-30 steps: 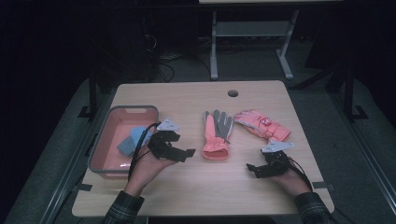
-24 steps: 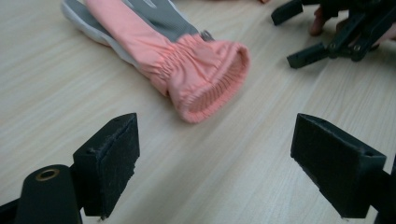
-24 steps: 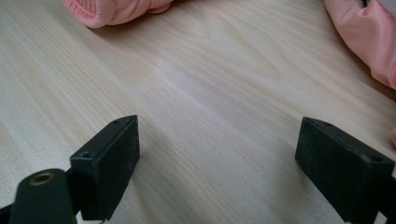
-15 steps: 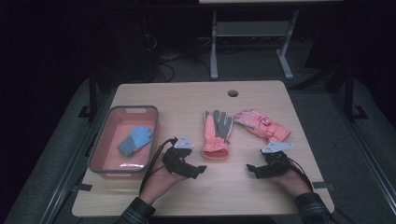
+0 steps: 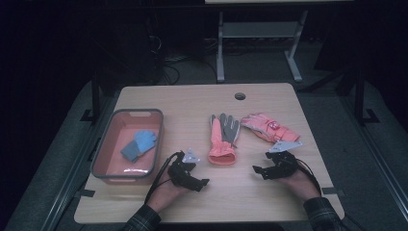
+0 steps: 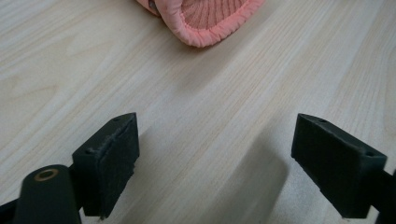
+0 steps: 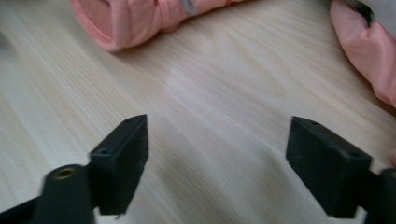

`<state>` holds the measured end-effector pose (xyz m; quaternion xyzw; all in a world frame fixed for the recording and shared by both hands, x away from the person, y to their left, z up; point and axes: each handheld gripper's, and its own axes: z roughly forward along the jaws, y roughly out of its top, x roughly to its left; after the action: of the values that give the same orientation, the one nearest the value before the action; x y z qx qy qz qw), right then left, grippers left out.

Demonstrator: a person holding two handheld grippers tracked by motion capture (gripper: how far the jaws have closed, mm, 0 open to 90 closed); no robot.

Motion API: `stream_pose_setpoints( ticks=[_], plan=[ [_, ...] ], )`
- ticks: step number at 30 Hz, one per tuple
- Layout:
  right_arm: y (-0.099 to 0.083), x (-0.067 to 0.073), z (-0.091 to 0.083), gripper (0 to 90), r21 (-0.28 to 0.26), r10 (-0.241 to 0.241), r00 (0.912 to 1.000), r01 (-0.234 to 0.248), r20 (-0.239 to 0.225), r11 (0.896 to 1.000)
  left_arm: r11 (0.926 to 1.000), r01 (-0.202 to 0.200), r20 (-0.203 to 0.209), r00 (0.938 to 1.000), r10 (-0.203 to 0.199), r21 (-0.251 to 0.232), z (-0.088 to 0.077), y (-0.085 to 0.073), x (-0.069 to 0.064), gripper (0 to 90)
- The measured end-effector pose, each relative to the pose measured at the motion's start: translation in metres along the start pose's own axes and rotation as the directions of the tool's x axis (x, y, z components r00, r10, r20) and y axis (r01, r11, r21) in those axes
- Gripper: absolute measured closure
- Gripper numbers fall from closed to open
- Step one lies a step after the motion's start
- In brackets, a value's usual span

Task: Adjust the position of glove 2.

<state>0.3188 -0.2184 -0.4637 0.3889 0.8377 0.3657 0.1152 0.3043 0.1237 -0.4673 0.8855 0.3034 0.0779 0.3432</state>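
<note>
On the pale wooden table [image 5: 269, 192] lie gloves; dark room behind.

A pink-and-grey glove [image 5: 222, 139] lies flat mid-table, cuff toward the person, beside a pink glove [image 5: 269, 128].

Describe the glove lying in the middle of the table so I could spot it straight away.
On the wooden table, right of the red bin, lies a pink glove with its cuff toward the person. Its grey palm faces up, unlike the all-pink glove to its right.
</note>
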Motion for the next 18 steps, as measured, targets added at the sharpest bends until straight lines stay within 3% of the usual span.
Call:
stream_pose_setpoints(
  ticks=[3,6,11,18],
  plan=[
    [0.01,0.002,-0.003,42.5,-0.015,-0.015,0.9998,0.015,-0.015,1.0,0.9995,-0.027,-0.01,0.9996,0.027,-0.019,0.0,-0.004,0.0,14.5],
    [0.02,0.002,-0.004,60.1,-0.021,0.008,0.9989,-0.009,-0.046,1.0,0.9957,-0.078,-0.025,0.9967,0.077,-0.049,0.0,-0.01,-0.003,14.2],
    [0.038,0.004,0.0,87.1,-0.031,-0.002,0.9958,-0.001,-0.092,1.0,0.9927,-0.088,-0.025,0.996,0.086,-0.083,0.0,-0.015,-0.003,12.8],
    [0.064,0.01,0.01,90.0,-0.064,-0.021,0.9875,0.011,-0.156,0.998,0.9932,-0.081,-0.022,0.9966,0.079,-0.083,0.0,-0.016,-0.004,12.9]
  ],
)
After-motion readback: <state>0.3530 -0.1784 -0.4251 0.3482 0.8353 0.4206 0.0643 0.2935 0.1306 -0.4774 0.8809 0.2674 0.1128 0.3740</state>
